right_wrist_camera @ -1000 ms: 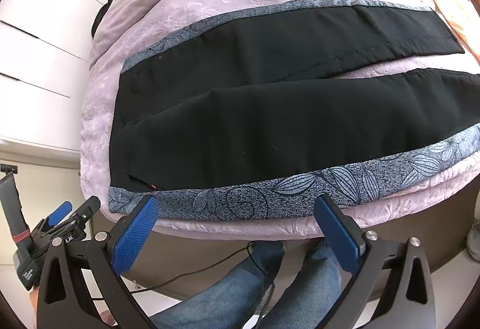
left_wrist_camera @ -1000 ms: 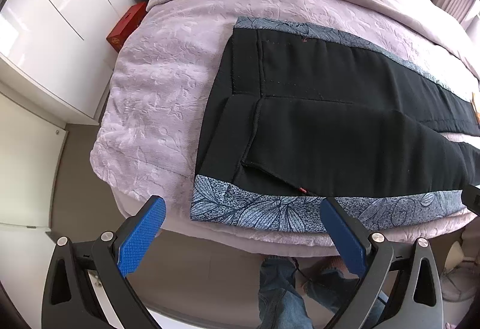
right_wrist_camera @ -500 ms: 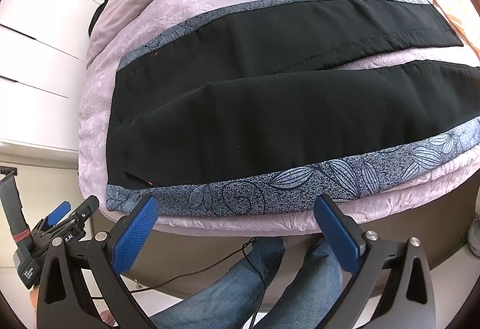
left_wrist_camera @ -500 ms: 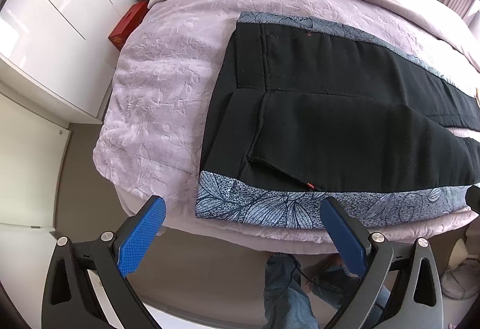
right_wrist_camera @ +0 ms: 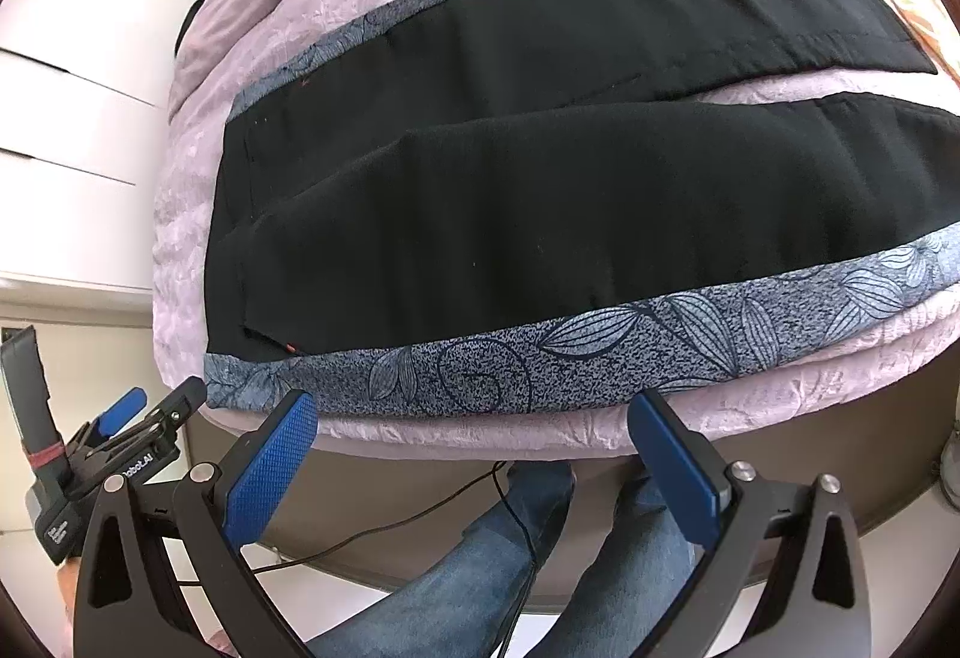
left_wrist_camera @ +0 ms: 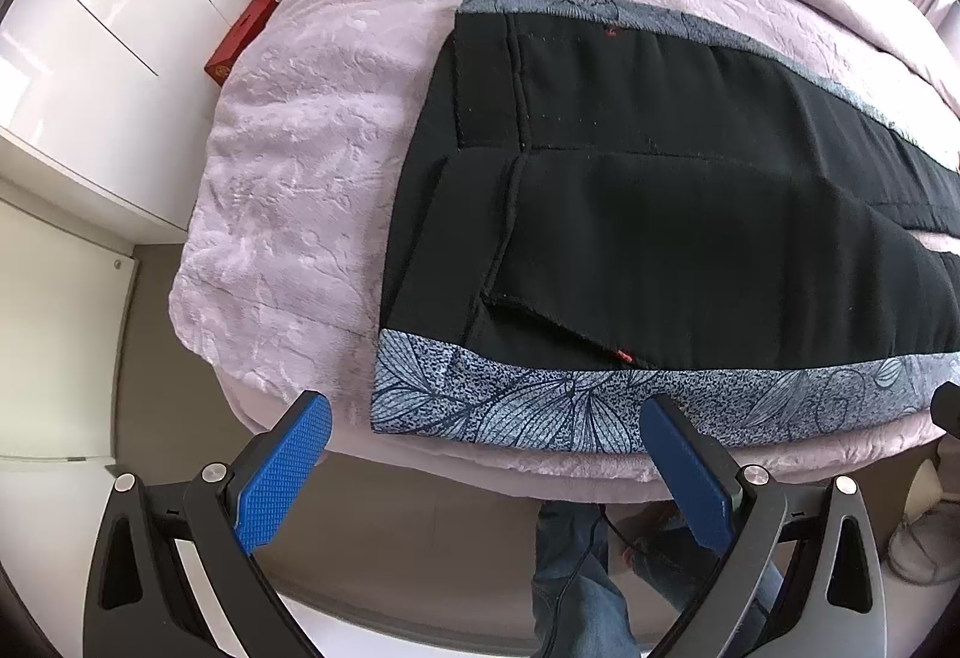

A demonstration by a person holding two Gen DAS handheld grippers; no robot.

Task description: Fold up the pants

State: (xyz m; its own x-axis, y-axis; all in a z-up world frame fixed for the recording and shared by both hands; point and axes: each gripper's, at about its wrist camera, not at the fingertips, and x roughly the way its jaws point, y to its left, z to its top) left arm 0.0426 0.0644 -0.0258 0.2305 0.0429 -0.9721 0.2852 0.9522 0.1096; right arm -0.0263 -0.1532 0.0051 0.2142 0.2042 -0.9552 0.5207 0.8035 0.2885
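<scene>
Both grippers, left gripper [left_wrist_camera: 485, 418] and right gripper [right_wrist_camera: 472, 416], hang spread wide and empty at the bed [left_wrist_camera: 288, 214] edge; the pants [left_wrist_camera: 690, 238] lie flat, legs apart. First fold looks unstarted; next, I judge, pinch the near patterned edge.

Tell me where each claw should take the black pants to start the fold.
Probably along the pants' near patterned edge, coming in low from the bed's front: left claw at the waistband corner, right claw further down the leg. That edge lies flat, nearest both open claws.
</scene>
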